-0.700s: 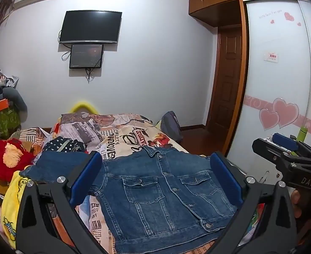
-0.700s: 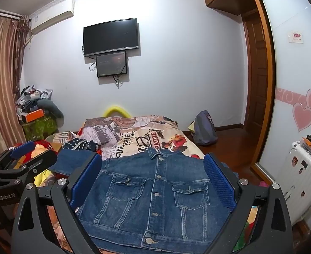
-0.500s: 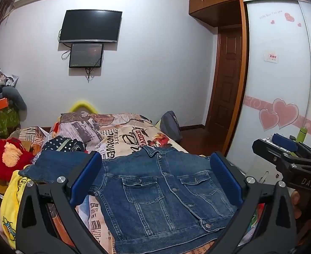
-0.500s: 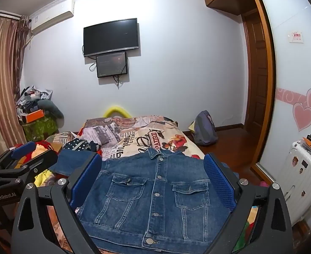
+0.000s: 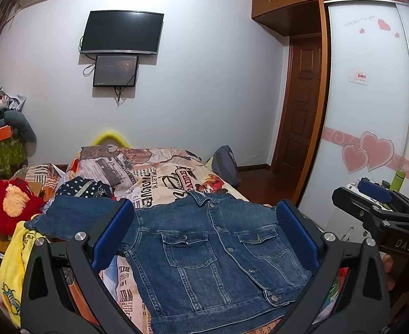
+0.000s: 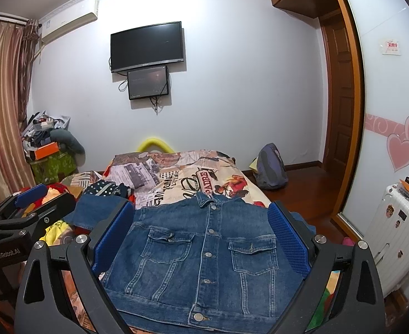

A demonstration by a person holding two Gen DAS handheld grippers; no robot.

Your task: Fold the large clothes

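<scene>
A blue denim jacket (image 5: pixel 215 253) lies front up and buttoned on the bed, collar toward the far wall; it also shows in the right wrist view (image 6: pixel 204 253). One sleeve (image 5: pixel 73 214) stretches out to the left. My left gripper (image 5: pixel 204 236) is open and empty, held above the jacket's near part. My right gripper (image 6: pixel 201 236) is open and empty, also above the jacket. Each gripper shows in the other's view: the right one (image 5: pixel 377 203) at the right edge, the left one (image 6: pixel 29 206) at the left edge.
The bed (image 5: pixel 162 172) has a printed cover. Clothes and a red plush toy (image 5: pixel 9 208) pile at its left. A backpack (image 6: pixel 270 167) leans by the bed's right side. A white suitcase (image 6: pixel 393 228) stands by the wardrobe. A TV (image 6: pixel 146 46) hangs on the far wall.
</scene>
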